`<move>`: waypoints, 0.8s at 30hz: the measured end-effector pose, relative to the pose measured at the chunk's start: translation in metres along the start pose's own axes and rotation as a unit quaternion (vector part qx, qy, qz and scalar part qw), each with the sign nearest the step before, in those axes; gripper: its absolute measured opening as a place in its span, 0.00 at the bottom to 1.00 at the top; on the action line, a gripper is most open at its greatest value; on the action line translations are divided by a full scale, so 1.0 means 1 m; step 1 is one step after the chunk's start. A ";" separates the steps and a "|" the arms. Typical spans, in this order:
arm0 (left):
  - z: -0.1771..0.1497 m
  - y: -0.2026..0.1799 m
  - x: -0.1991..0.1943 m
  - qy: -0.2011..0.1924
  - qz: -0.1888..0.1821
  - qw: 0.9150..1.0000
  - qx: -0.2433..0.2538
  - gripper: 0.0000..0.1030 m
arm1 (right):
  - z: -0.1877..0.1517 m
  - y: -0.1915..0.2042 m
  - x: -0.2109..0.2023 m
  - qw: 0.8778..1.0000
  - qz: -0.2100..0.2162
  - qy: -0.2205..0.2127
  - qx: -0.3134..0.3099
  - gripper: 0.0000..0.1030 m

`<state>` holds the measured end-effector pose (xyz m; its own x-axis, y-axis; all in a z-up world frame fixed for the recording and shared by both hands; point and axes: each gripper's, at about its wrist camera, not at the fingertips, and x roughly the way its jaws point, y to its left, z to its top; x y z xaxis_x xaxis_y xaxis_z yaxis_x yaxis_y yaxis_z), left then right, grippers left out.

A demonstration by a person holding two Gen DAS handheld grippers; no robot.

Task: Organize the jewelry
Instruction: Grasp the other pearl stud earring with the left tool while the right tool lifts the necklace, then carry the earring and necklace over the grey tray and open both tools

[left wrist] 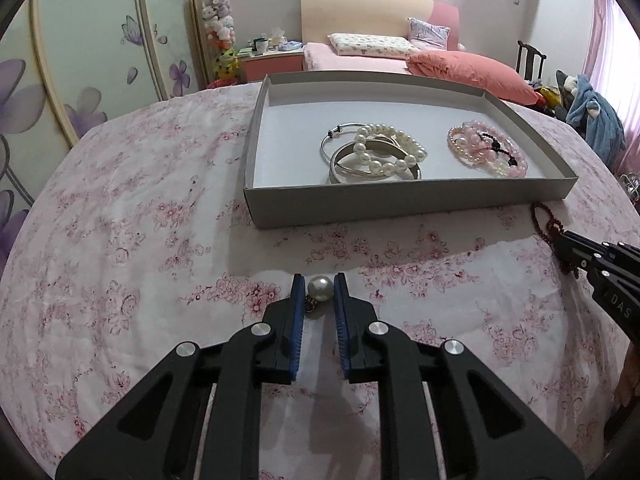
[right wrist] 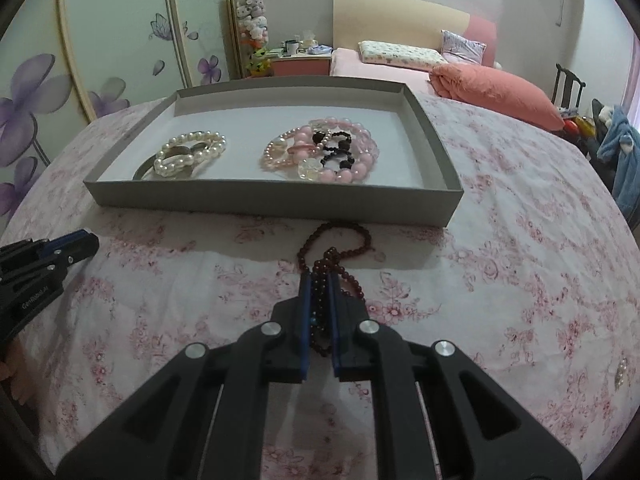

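Observation:
A grey shallow box lies on the floral cloth. It holds silver bangles with a white pearl bracelet and a pile of pink bead bracelets. My left gripper has its blue pads on either side of a pearl earring; its jaws stand slightly apart around it. My right gripper is shut on a dark red bead necklace, whose loop trails on the cloth toward the box; it also shows in the left wrist view.
The table has a pink floral cloth. A small sparkly piece lies on the cloth at the right. A bed with a pink quilt, a nightstand and a floral wardrobe stand behind.

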<state>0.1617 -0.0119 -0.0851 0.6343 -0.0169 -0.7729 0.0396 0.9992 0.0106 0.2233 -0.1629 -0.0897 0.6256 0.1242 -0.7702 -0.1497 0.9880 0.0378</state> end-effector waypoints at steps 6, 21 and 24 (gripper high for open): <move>0.000 0.005 0.000 0.000 -0.010 1.000 -0.009 0.15 | -0.001 0.000 0.001 1.000 -0.004 0.001 0.000 0.09; -0.001 0.006 -0.001 0.000 -0.012 1.000 -0.011 0.16 | 0.000 -0.003 0.001 1.000 0.003 0.002 0.007 0.09; -0.001 0.006 -0.001 -0.001 -0.012 1.000 -0.012 0.16 | 0.000 -0.003 0.001 1.000 0.004 0.002 0.008 0.09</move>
<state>0.1611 -0.0054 -0.0849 0.6341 -0.0412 -0.7721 0.0372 0.9990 -0.0228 0.2245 -0.1661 -0.0902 0.6215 0.1319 -0.7722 -0.1424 0.9883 0.0542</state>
